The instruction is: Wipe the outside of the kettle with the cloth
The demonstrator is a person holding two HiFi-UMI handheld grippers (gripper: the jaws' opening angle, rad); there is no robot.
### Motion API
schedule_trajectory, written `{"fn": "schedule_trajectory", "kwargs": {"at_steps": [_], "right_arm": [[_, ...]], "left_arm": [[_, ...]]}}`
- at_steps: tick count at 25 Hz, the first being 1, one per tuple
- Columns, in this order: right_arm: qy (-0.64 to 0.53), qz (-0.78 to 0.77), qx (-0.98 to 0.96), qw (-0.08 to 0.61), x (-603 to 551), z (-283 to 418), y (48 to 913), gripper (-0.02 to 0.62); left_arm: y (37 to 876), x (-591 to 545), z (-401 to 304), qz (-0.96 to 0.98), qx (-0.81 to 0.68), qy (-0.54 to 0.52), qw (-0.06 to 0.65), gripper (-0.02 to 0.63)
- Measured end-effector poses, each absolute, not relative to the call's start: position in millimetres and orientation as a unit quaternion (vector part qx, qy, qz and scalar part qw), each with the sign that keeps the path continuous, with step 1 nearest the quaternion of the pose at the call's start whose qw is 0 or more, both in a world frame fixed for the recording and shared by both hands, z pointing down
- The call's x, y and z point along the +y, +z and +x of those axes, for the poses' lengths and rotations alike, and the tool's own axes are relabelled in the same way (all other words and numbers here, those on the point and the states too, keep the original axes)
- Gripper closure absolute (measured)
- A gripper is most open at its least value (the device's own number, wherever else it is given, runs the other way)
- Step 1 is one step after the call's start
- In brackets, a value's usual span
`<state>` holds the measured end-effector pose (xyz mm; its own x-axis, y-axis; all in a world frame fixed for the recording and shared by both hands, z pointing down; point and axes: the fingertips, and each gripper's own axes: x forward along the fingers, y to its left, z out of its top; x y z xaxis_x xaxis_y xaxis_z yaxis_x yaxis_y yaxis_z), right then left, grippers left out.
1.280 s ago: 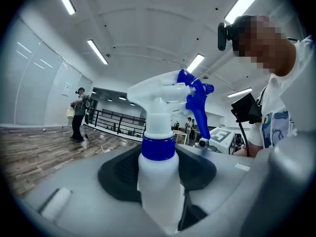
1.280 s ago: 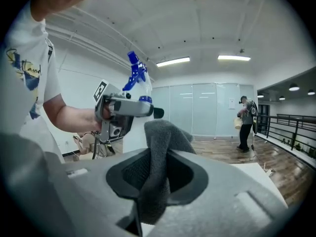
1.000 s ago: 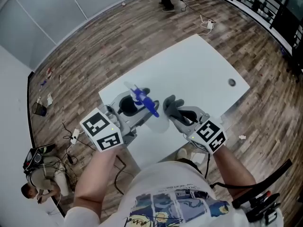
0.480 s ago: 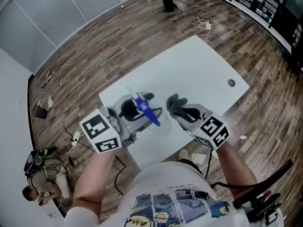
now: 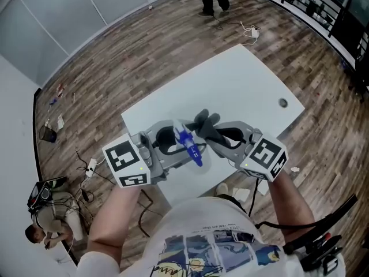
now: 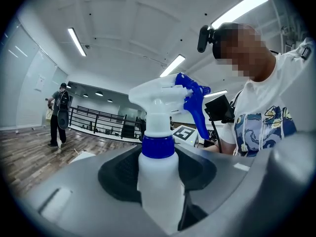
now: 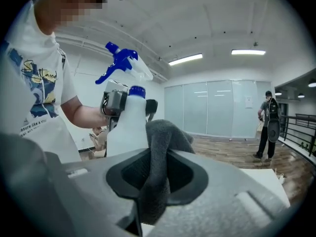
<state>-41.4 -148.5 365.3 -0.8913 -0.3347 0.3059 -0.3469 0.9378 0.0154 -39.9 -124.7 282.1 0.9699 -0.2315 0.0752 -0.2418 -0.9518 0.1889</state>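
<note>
The left gripper clamps a spray bottle close beside the cloth pinched in the right gripper, probably to dampen it.

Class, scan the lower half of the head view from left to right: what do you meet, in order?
Crouching person → left marker cube → spray bottle → cloth → right marker cube.
</note>
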Motion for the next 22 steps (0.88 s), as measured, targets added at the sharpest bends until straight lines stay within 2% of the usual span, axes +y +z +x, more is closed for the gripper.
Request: {"fn": "schedule_trajectory", "kwargs": {"at_steps": [5,17,22], "right_arm": [[0.05,0.173,-0.969,0.168,-144.0,-36.8,402.7,0.517],[0.144,0.189,-0.939,0.25,-132.1,-14.3,520.4,0.517],[0.168,0.17,-0.938,0.252,-110.6,-24.9,533.1,0.517]], "left_arm": [[282.1,-121.6,-42.9,0.987,-0.124,0.013,0.098,0.409],[269.4,-128.0,-45.1,0.985,-0.145,-0.01,0.092,0.408],[263.3,-130.9,-43.9,0.985,-0.154,-0.013,0.08,0.408]]}}
